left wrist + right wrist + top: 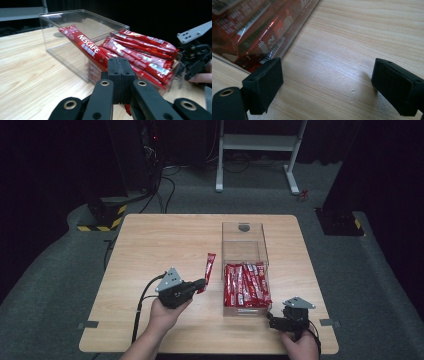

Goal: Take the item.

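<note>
Held sachet's (86, 48) lower end hidden behind the left claw (121, 72) (jaws pressed together).

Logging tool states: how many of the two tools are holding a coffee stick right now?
1. The left tool is shut on a red coffee stick left of the clear box. The right tool is open over the table, holding nothing.

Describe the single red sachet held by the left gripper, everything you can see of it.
The sachet is a long, slim, glossy red stick pack printed with white NESCAFE lettering. The left gripper is shut on its near end, jaws pressed together, and the sachet juts forward and upward from them. In the high view it is just left of the clear box, outside it, apart from the other red sachets lying inside.
</note>
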